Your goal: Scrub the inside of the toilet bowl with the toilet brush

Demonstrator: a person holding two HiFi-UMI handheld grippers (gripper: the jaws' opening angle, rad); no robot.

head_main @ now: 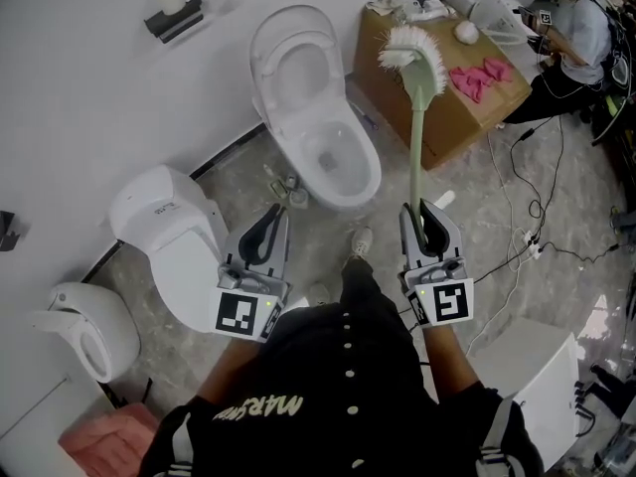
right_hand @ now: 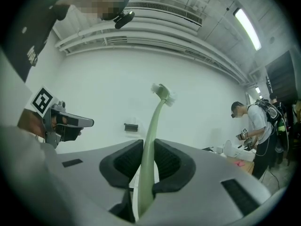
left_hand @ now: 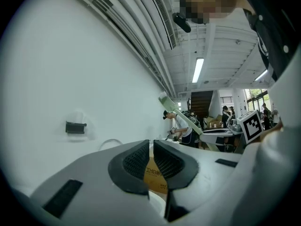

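The open white toilet (head_main: 316, 117) stands against the wall, its bowl (head_main: 336, 159) ahead of me. My right gripper (head_main: 423, 223) is shut on the pale green handle of the toilet brush (head_main: 418, 137). The brush's white bristle head (head_main: 409, 52) is held up in the air, right of the bowl and over the box. In the right gripper view the handle (right_hand: 151, 145) rises between the pads to the head (right_hand: 162, 93). My left gripper (head_main: 266, 229) hovers near the bowl's front, shut and holding nothing, with its pads (left_hand: 136, 161) almost touching.
Two more white toilets (head_main: 167, 229) (head_main: 81, 328) stand at the left. A cardboard box (head_main: 437, 117) with pink gloves (head_main: 479, 76) stands right of the toilet. A person (head_main: 584, 26) works at the far right. Cables (head_main: 527, 222) cross the floor, and a white box (head_main: 537, 366) lies at the lower right.
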